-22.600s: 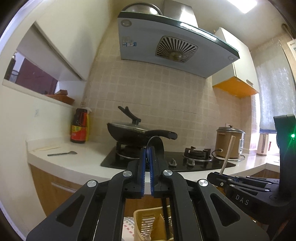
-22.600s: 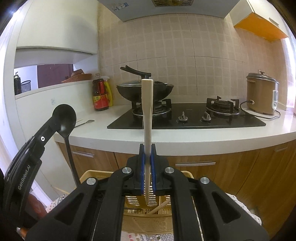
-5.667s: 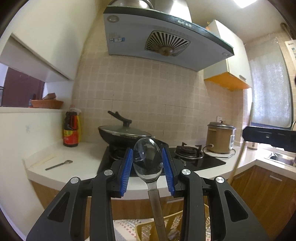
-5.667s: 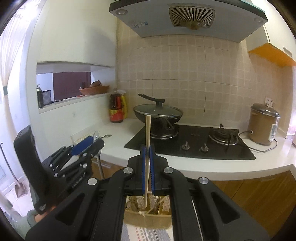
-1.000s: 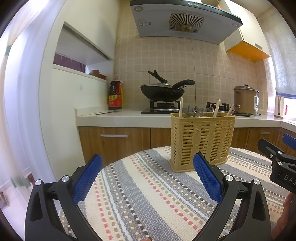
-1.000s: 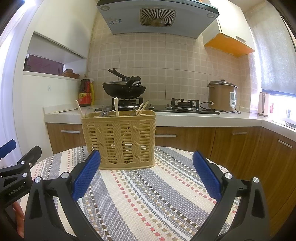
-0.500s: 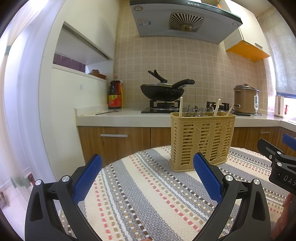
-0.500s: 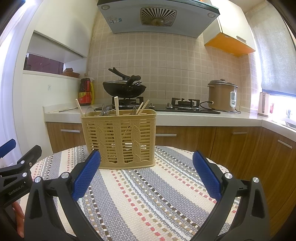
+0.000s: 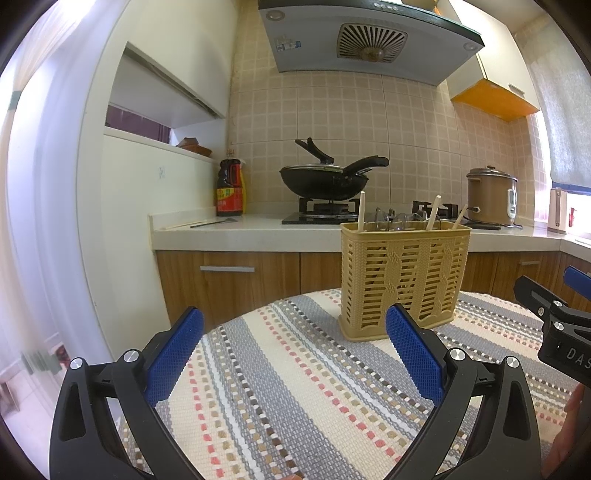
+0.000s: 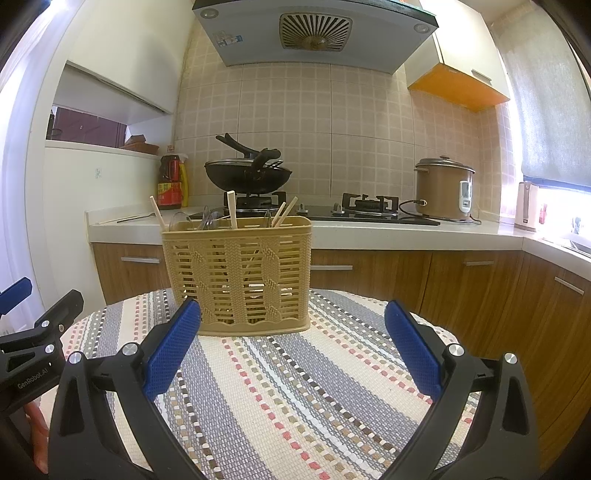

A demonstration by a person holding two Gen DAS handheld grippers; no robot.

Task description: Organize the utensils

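Observation:
A tan woven utensil basket [image 9: 404, 275] [image 10: 236, 273] stands upright on a round table under a striped cloth [image 9: 295, 387] [image 10: 295, 387]. Wooden chopsticks [image 9: 361, 211] [image 10: 232, 208] and metal spoons [image 10: 181, 218] stick out of its top. My left gripper [image 9: 295, 350] is open and empty, low over the cloth, in front and left of the basket. Low over the cloth just in front of the basket, my right gripper [image 10: 291, 343] is open and empty. Each gripper's body shows at the edge of the other's view.
Behind the table runs a kitchen counter [image 9: 240, 230] with a gas hob, a black wok [image 9: 325, 181] [image 10: 247, 175], a sauce bottle [image 9: 229, 192], a brown rice cooker [image 10: 443, 188] and a spoon lying by the wall. A range hood [image 10: 314, 29] hangs above.
Both grippers have stayed open and nearly still over the last second. Several seconds earlier the left one had a metal spoon between its pads and the right one held a chopstick above the basket.

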